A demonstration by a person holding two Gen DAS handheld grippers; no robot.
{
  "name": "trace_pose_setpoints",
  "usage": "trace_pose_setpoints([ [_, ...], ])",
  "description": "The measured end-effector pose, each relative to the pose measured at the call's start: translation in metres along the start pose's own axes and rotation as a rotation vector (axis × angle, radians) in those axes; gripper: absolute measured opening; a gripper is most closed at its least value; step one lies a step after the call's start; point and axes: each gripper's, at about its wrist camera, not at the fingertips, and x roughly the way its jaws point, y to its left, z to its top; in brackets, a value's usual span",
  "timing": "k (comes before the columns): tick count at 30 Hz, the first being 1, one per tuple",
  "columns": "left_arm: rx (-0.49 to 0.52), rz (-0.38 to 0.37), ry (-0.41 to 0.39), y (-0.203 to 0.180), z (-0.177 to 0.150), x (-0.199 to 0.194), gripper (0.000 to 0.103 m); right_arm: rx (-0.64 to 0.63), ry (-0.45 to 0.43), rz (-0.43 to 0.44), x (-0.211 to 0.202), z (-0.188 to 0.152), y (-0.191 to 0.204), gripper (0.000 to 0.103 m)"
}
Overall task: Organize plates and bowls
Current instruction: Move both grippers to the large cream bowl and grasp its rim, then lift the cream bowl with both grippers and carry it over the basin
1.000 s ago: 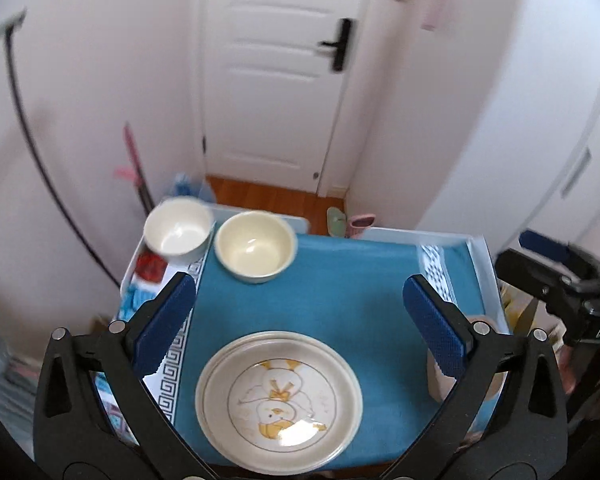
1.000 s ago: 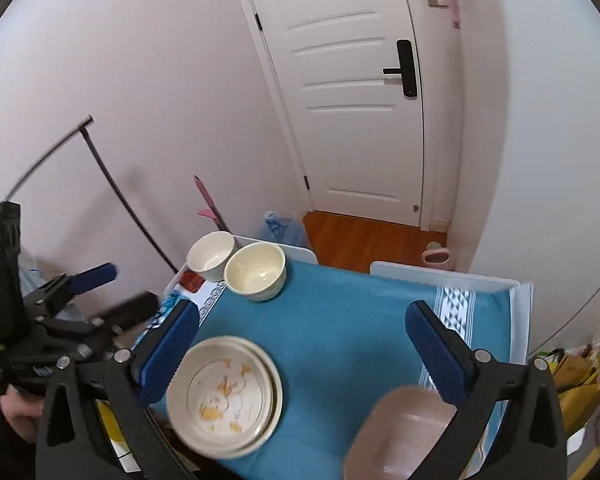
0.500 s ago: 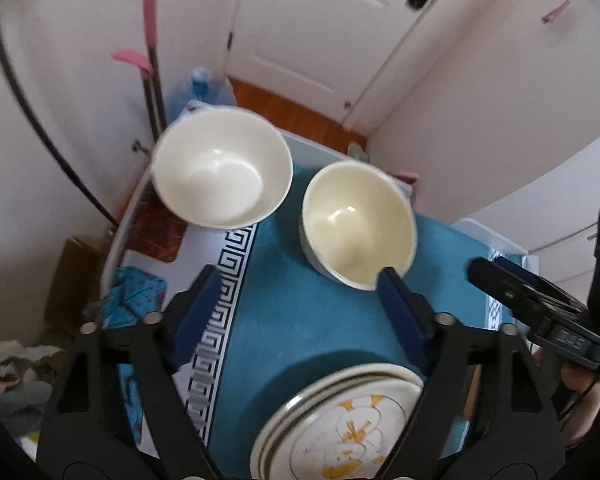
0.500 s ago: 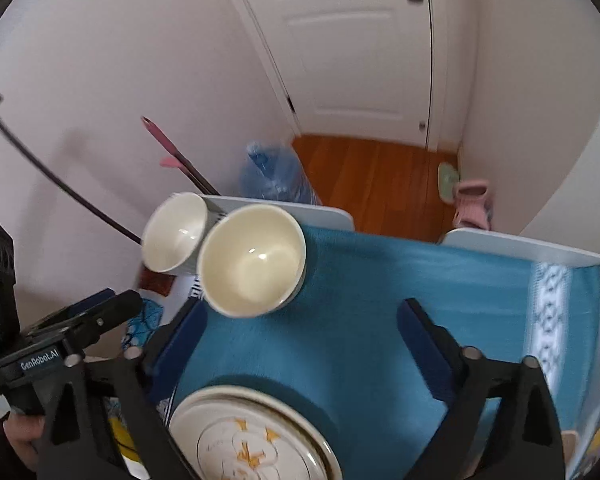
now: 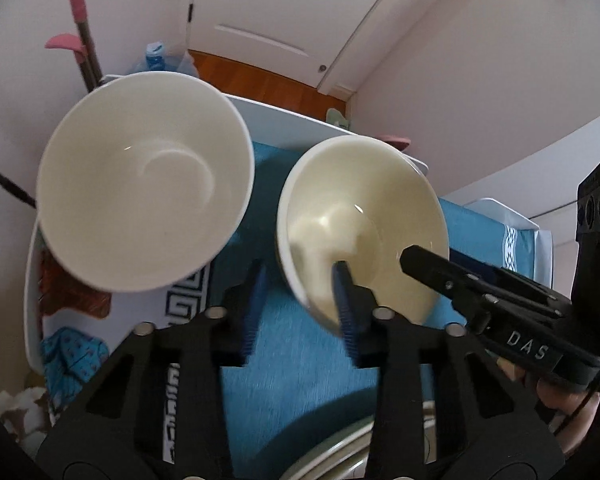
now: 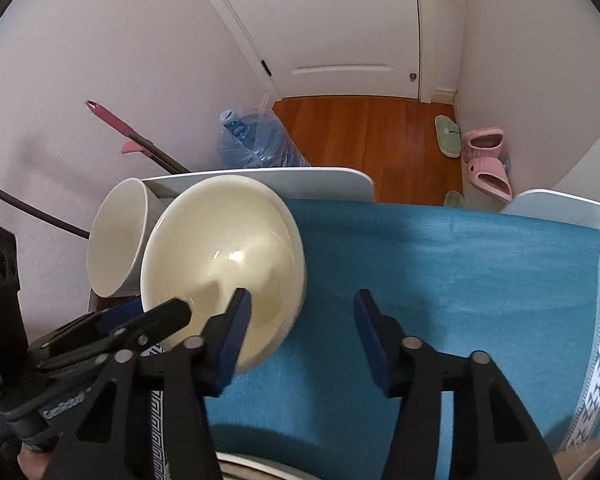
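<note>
A cream bowl (image 5: 360, 224) stands on the blue cloth (image 5: 292, 364), and a white bowl (image 5: 140, 176) stands to its left. My left gripper (image 5: 300, 304) straddles the cream bowl's near-left rim, one finger inside and one outside, jaws partly closed with a gap. My right gripper (image 6: 300, 332) straddles the same bowl (image 6: 224, 252) at its right rim, left finger inside, right finger outside over the cloth (image 6: 440, 272), jaws apart. The white bowl (image 6: 116, 240) sits just behind. A plate's edge (image 5: 340, 452) shows at the bottom.
The table's white edge (image 6: 260, 176) runs behind the bowls. A water bottle (image 6: 252, 140), a pink mop handle (image 6: 116, 120) and slippers (image 6: 484, 160) are on the floor beyond. Red and blue items (image 5: 72, 280) lie at the table's left.
Both grippers moved forward and down from over the plate to the cream bowl. Their jaws have narrowed around its rim, the left more than the right.
</note>
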Motion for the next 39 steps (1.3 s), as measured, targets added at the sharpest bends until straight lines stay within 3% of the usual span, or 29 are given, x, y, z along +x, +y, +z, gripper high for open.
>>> trace_pose_setpoints([
  [4,-0.002,0.003,-0.007,0.001,0.005,0.006,0.02,-0.008,0.006,0.015,0.009,0.001,0.003,0.031],
  [6,0.001,0.002,-0.008,0.001,0.006,0.007,0.02,-0.03,0.015,0.015,0.014,0.001,0.007,0.019],
  [23,0.114,0.059,-0.058,-0.02,0.0,-0.01,0.02,-0.049,-0.054,-0.003,-0.003,-0.004,0.009,0.017],
  [31,0.178,0.053,-0.104,-0.068,-0.018,-0.05,0.02,-0.031,-0.138,0.011,-0.063,-0.019,-0.005,0.017],
  [39,0.227,0.032,-0.143,-0.157,-0.059,-0.094,0.02,-0.037,-0.202,0.008,-0.152,-0.062,-0.047,0.017],
])
